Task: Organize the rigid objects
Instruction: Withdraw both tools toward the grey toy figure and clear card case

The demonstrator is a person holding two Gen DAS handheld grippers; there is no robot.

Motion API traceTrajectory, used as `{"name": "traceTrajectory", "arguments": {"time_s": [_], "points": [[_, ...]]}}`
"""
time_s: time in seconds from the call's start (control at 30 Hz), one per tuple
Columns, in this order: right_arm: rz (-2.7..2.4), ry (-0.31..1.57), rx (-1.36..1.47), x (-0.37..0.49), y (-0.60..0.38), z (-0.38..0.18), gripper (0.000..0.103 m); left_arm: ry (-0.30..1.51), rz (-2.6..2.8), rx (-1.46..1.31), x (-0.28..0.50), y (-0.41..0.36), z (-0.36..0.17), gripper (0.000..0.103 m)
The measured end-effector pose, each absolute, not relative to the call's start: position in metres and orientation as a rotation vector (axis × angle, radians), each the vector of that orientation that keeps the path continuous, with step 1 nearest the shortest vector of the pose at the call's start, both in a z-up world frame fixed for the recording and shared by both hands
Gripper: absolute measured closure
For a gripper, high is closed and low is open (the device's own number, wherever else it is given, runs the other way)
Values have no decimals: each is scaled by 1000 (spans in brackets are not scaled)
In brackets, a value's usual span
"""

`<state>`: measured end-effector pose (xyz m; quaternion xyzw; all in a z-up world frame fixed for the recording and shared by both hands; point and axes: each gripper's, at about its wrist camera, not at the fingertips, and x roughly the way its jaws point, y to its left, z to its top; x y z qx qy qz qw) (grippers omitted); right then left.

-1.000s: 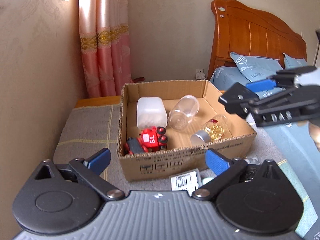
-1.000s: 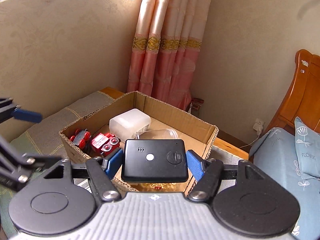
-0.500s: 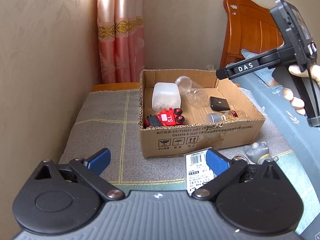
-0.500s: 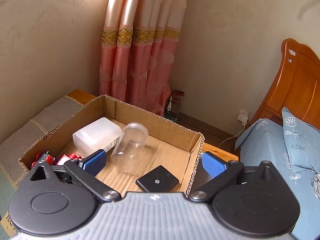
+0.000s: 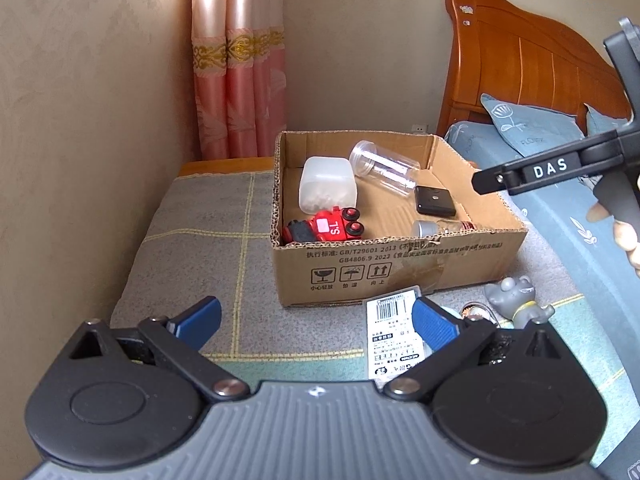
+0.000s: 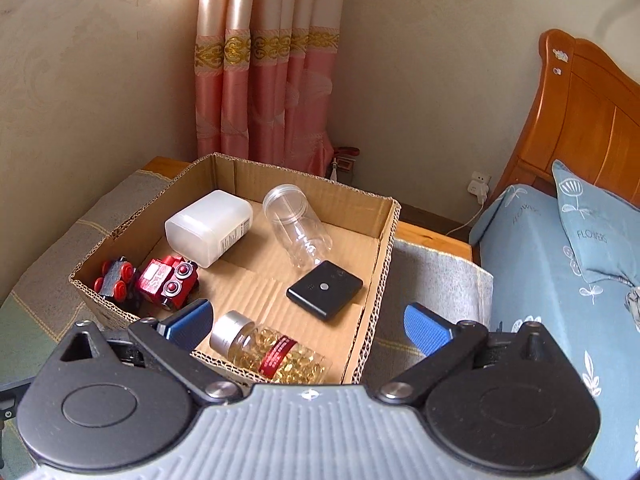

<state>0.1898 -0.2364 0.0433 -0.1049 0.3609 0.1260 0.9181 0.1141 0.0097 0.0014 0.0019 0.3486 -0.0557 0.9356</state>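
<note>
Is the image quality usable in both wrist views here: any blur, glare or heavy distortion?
Left wrist view: sharp, with even daylight; fisheye bends the wall and the cardboard box, whose print stays legible; dark vignette in the corners. Right wrist view: equally sharp; the clear jar and capsule bottle show mild highlights, no blown glare; the curtain bows.

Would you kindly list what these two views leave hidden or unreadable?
- Round metal item, left wrist view: mostly behind the left gripper finger; identity unclear.
- Capsule bottle, left wrist view: box front wall hides its body.
- White container label, right wrist view: too small to read.
- Barcode card, left wrist view: fine print unreadable.
</note>
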Motion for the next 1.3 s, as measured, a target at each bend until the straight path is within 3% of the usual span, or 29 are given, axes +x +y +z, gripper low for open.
{"name": "traceTrajectory", "arguments": {"time_s": [0.53,1.3], "points": [[144,906,-15,163,-263,-37,0,743,-115,2,114,10,-10,2],[50,902,-83,121,-286,-76,0,882,-259,94,140,-37,-56,2]]}}
